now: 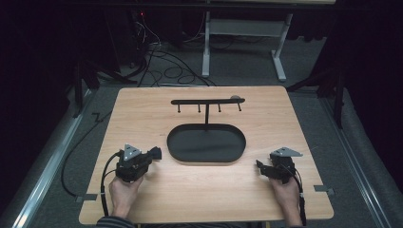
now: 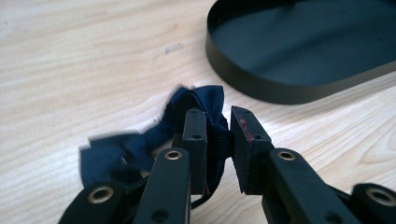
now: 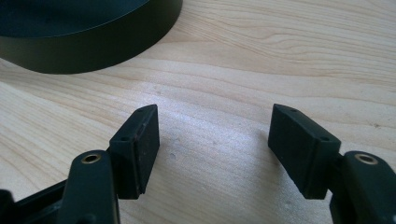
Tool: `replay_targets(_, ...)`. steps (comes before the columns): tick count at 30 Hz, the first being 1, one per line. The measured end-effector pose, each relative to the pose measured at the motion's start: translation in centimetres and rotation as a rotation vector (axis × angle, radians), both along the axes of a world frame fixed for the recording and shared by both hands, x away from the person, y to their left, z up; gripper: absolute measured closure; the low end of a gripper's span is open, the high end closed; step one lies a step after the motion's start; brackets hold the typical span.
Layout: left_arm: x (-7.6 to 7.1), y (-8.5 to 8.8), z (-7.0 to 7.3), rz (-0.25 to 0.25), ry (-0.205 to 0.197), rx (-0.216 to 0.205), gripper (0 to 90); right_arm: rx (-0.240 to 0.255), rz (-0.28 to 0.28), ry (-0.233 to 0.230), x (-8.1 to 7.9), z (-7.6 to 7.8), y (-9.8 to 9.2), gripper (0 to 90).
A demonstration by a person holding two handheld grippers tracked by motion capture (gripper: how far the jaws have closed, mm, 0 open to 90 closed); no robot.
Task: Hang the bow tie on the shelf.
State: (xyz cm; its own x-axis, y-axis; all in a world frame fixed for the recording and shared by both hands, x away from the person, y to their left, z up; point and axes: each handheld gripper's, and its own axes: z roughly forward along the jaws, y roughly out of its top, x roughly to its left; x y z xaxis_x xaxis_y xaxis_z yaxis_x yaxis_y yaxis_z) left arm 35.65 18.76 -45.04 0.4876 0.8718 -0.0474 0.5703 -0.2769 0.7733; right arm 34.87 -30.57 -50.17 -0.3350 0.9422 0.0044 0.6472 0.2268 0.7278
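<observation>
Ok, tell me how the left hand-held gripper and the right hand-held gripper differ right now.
The left hand-held gripper has its jaws closed on a dark blue cloth; the right hand-held gripper has its jaws spread wide with nothing between them. The left hand-held gripper sits by the left end of the black oval tray, the right hand-held gripper off its right end. Both have black jaws and are over the wooden table.

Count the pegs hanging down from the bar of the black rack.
4. They hang in a row under the horizontal bar of the rack: one near its left end, two flanking the upright post, one near its right end. None looks hidden.
</observation>
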Motion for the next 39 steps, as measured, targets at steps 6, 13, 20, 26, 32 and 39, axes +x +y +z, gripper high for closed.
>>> replay_targets(6, -0.3, 0.0, 1.6, -0.023, -0.014, -0.026, 77.1, 0.000, 0.000, 0.000, 0.0, 0.0, 0.0, 35.4)
replay_targets(13, -0.6, -0.3, 2.8, -0.053, -0.027, -0.049, 77.7, 0.001, -0.001, 0.001, 0.0, 0.0, 0.0, 35.4)
replay_targets(20, -0.8, -0.8, 4.0, -0.089, -0.038, -0.058, 78.0, 0.003, -0.002, 0.002, 0.0, 0.0, 0.0, 35.4)
replay_targets(26, -0.6, -1.4, 5.0, -0.128, -0.043, -0.075, 78.3, 0.005, -0.002, 0.000, 0.0, 0.0, 0.0, 35.4)
replay_targets(32, -0.3, -2.0, 5.8, -0.168, -0.040, -0.096, 78.4, 0.004, -0.001, -0.001, 0.0, 0.0, 0.0, 35.4)
replay_targets(39, 0.1, -2.7, 6.2, -0.199, -0.032, -0.100, 78.7, 0.006, -0.003, 0.000, 0.0, 0.0, 0.0, 35.3)
